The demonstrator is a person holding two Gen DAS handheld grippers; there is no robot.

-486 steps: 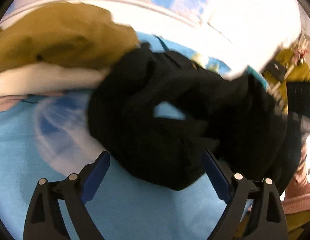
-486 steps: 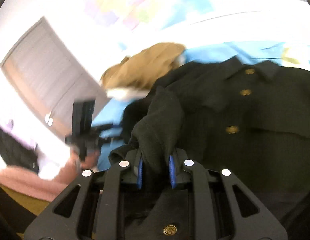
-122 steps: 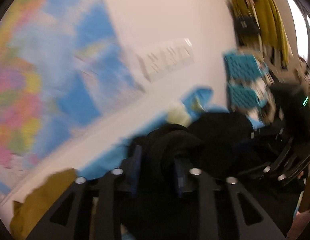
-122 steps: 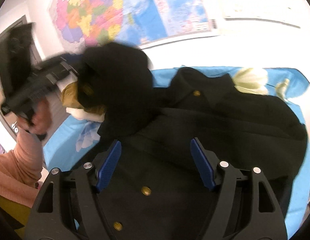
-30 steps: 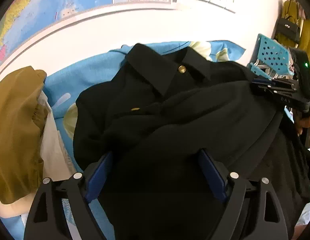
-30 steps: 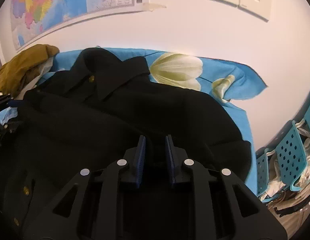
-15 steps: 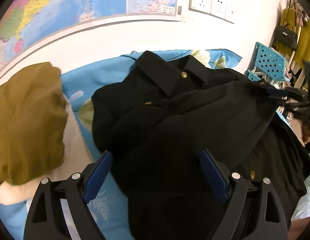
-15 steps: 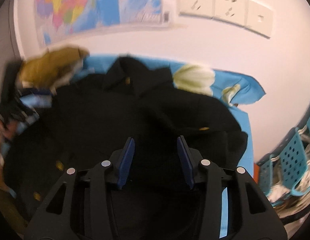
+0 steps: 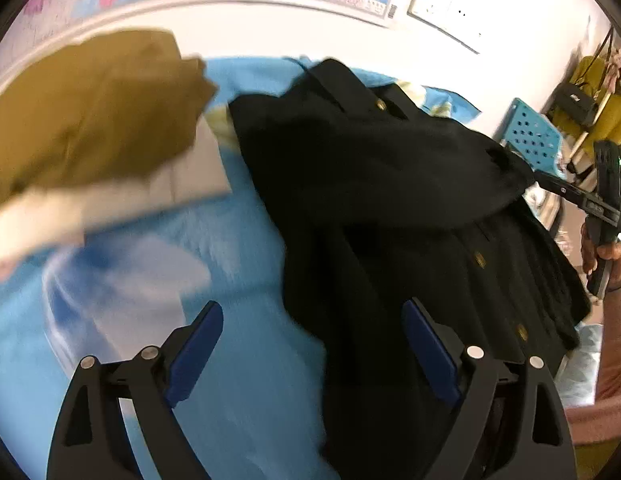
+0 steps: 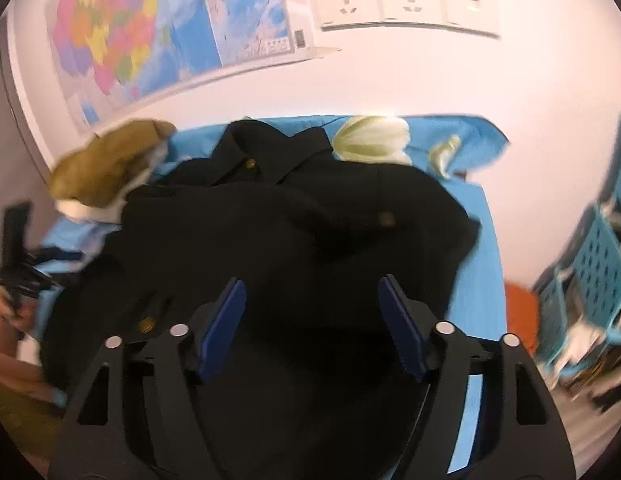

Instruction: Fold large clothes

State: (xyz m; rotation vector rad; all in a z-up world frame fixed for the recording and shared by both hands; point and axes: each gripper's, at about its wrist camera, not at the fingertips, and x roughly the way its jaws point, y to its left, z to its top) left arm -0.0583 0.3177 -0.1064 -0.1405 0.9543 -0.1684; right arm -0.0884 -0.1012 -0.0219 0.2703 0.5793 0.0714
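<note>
A large black coat (image 9: 390, 184) with gold buttons lies crumpled on the blue flower-print sheet (image 9: 246, 216). Its collar is toward the wall and one sleeve is folded across its front. My left gripper (image 9: 312, 344) stands open above the coat's left edge; the right pad is over black cloth, the left over bare sheet. In the right wrist view the coat (image 10: 310, 232) fills the middle. My right gripper (image 10: 312, 320) hovers over it with jaws opening. Cloth lies below the gap, and the pads (image 10: 226, 320) do not press it. A hand (image 9: 598, 248) holds that gripper at the coat's right.
A mustard garment (image 9: 90, 108) lies on a cream one at the sheet's left (image 10: 106, 164). Blue perforated crates (image 10: 598, 256) stand to the right of the bed (image 9: 530, 136). The wall behind carries a map and sockets (image 10: 406, 0). Yellow clothes and a black bag (image 9: 578, 100) hang far right.
My right gripper let go of the black cloth and its jaws spread wide as it drew back. The left gripper slid left, off the coat and partly over bare sheet.
</note>
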